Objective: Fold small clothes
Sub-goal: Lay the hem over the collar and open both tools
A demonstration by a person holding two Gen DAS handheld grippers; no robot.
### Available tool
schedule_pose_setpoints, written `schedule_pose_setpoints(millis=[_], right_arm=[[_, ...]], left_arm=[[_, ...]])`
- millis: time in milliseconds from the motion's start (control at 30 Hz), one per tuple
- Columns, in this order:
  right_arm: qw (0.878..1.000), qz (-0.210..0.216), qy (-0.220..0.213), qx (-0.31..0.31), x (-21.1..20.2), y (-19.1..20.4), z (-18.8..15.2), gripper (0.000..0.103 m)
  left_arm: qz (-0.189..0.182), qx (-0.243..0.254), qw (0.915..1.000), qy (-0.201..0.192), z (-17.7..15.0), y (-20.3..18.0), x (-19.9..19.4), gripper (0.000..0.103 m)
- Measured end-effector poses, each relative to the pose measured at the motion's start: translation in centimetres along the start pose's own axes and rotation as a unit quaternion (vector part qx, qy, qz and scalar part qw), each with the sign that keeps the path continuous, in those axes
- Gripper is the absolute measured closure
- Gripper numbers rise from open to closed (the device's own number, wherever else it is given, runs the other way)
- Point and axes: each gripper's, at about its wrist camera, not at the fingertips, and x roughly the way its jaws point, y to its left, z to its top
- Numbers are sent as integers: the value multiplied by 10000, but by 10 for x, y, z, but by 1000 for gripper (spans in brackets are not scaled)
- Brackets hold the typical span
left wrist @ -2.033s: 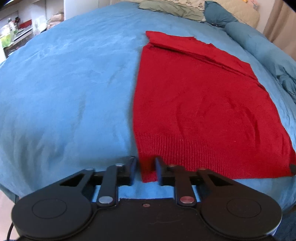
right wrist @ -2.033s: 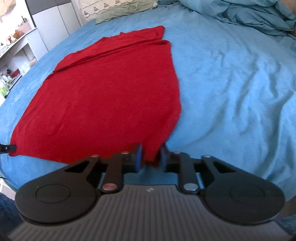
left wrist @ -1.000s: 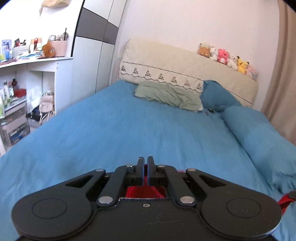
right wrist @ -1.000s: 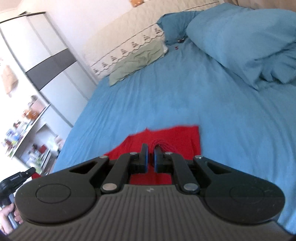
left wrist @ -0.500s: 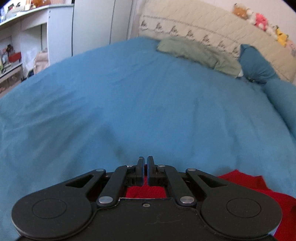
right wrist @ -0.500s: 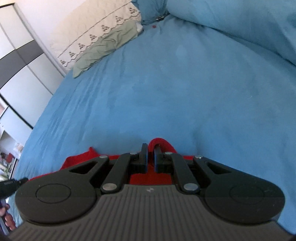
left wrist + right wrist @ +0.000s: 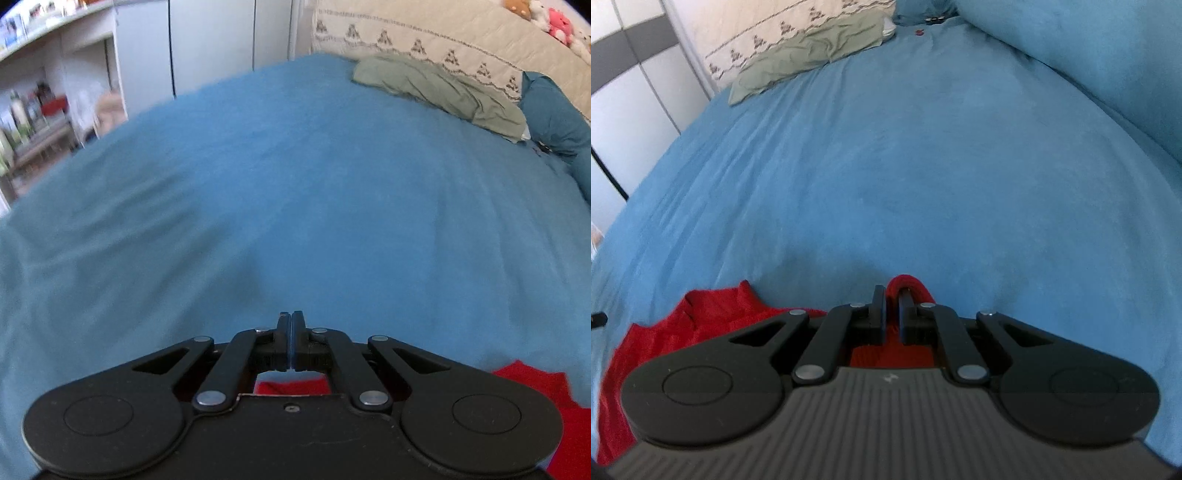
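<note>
Left wrist view, blue bedspread point(image 7: 295, 192), green pillow point(image 7: 439, 88), white wardrobe point(image 7: 210, 40)

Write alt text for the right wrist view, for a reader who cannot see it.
The right gripper, black and seen from behind, pinches a fold of a red knit garment that loops up between its fingertips, low over a blue bedspread. More of the red cloth lies at lower left. At the head of the bed lie a green pillow and a heaped blue duvet.
</note>
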Motion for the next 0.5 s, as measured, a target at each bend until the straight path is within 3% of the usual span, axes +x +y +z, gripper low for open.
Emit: schedule_pose_setpoints(millis=[33,67,100,133,167,200,233,300,367,500], right_arm=[[10000,4,-30,-9,-4,1,-1,77],[10000,-6,-70,29,-8,1,-1,72],[9999,3,-121,37,-13,1,0,48],[9997,7,-228,-25,-22,2,-1,20],[9990,-7,-412,-152,-34,5,-2,12],[9972,23,-641,-374,-48,9,-5,4],[9953,113,-721,-643,-61,15,-9,4],[9925,264,-596,-1033,-83,26,-21,4],[9908,576,-401,-1160,-101,33,-40,3],[9903,750,-21,-1170,-114,39,-87,0]], left_arm=[[-100,-20,9999,44,-1,0,-4,100],[-174,13,9998,62,-3,-2,-11,86],[-240,113,9996,57,-5,-5,-19,55],[-274,290,9992,-16,-8,-9,-31,42],[-280,489,9984,-107,-13,-13,-43,25],[-337,702,9968,-193,-20,-18,-58,19],[-462,898,9947,-195,-26,-23,-70,15],[-793,1124,9905,-59,-43,-30,-91,4],[-1128,1311,9848,166,-65,-38,-104,4],[-1307,1515,9767,780,-115,-48,-101,4]])
